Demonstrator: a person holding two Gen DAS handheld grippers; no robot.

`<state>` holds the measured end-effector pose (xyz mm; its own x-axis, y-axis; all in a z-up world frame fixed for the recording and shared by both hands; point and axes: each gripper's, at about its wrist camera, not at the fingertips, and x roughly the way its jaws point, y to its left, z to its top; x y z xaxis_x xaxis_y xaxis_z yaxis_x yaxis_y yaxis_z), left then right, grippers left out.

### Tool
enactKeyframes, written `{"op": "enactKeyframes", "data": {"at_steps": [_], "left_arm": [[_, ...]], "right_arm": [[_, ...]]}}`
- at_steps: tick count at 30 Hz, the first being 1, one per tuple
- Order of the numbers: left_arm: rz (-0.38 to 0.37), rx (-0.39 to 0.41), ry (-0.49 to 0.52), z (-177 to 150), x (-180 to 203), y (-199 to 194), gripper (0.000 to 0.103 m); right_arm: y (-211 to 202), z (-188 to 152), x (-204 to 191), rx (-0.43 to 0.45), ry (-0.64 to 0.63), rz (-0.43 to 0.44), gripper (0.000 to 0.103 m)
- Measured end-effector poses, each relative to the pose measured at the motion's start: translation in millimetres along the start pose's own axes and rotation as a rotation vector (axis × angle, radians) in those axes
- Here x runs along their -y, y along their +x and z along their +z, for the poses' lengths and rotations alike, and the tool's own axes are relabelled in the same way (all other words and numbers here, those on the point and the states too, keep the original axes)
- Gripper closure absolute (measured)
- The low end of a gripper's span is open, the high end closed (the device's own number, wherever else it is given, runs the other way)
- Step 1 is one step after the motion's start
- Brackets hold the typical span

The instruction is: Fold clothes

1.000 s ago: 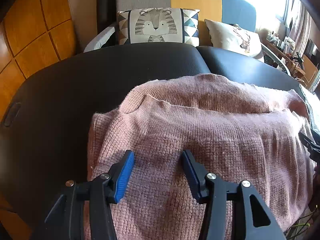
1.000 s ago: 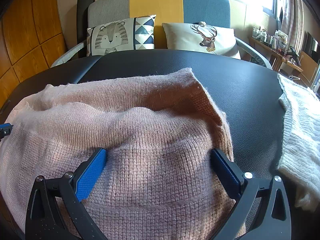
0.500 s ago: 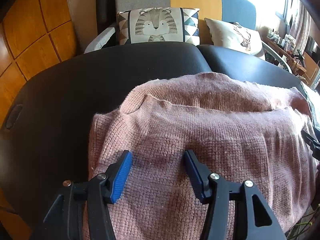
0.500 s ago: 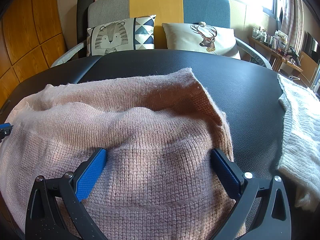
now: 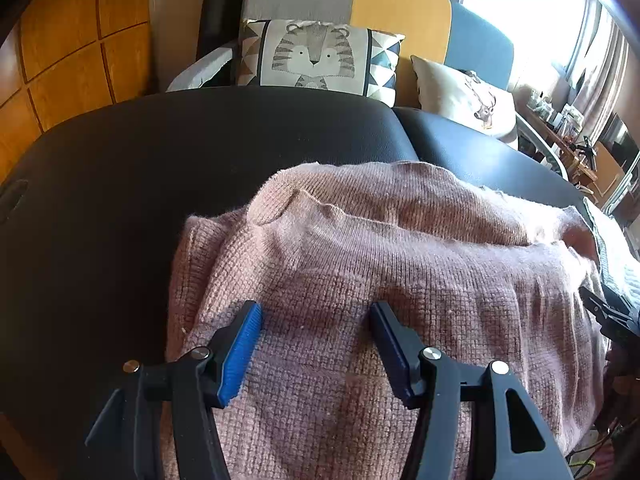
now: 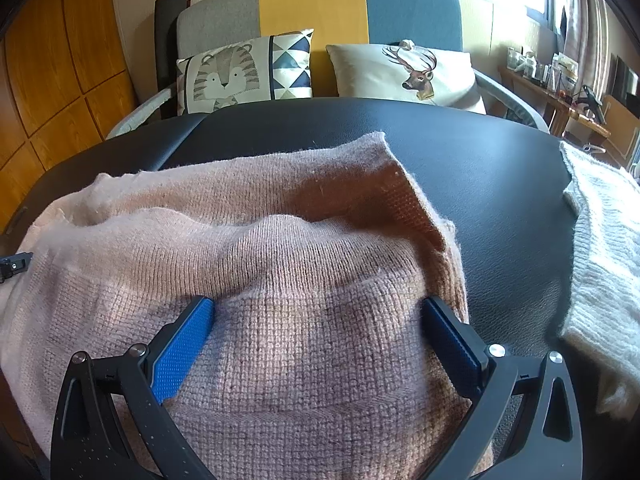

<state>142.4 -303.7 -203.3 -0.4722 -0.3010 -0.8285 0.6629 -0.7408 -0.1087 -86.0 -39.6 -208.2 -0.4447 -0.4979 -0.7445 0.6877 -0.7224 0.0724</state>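
Sweater, pink knit (image 5: 400,280), one item, lying on the black padded table (image 5: 120,200) toward its near edge, a layer already doubled over itself.

Left wrist view: my left gripper (image 5: 316,340) sits over the knit with both fingers spread and cloth between them, nothing pinched. A folded edge runs across the garment from left to right; the long axis lies the same way, along the table's near edge. At the right margin, the tip of my right gripper (image 5: 608,316) is just beside the sweater's right end. A tiger cushion (image 5: 316,56) stands on the sofa beyond the far edge.

Right wrist view: my right gripper (image 6: 320,332) is likewise spread wide over the knit, bracketing a raised hump, not clamped. One corner of the lower layer (image 6: 380,140) points toward the table's far edge. A white knit garment (image 6: 600,248) lies apart at the right edge.

Step, as judged: mid-fold, grippers placed for a grasp or just after letting go; which, I cannot tell. A further fold would need both closed on the same edge.
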Motion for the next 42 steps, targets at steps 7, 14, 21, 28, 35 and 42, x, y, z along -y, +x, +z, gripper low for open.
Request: {"op": "enactKeyframes", "data": {"at_steps": [7, 14, 21, 28, 35, 42], "left_arm": [[0.007, -0.012, 0.054, 3.0, -5.9, 1.8, 0.042], [-0.023, 0.079, 0.052, -4.1, -20.9, -42.2, 0.045], [-0.057, 0.067, 0.148, -38.3, -9.1, -51.6, 0.045], [-0.032, 0.057, 0.118, -48.9, -38.1, -31.7, 0.044], [-0.052, 0.086, 0.097, -32.8, -32.9, -56.2, 0.044], [-0.04, 0.103, 0.071, -9.2, -44.0, -55.1, 0.044]], "right_arm": [[-6.2, -1.4, 0.4, -0.012, 0.01, -0.002, 0.0], [-40.9, 4.4, -18.3, 0.003, 0.014, -0.049, 0.0], [-67.6, -41.2, -85.6, 0.003, -0.187, -0.001, 0.0], [-52.3, -61.6, -34.7, -0.065, -0.011, -0.026, 0.0], [-68.3, -30.6, -64.3, -0.035, -0.015, 0.061, 0.0], [-63.2, 3.3, -113.1, -0.029, 0.017, 0.291, 0.0]]}}
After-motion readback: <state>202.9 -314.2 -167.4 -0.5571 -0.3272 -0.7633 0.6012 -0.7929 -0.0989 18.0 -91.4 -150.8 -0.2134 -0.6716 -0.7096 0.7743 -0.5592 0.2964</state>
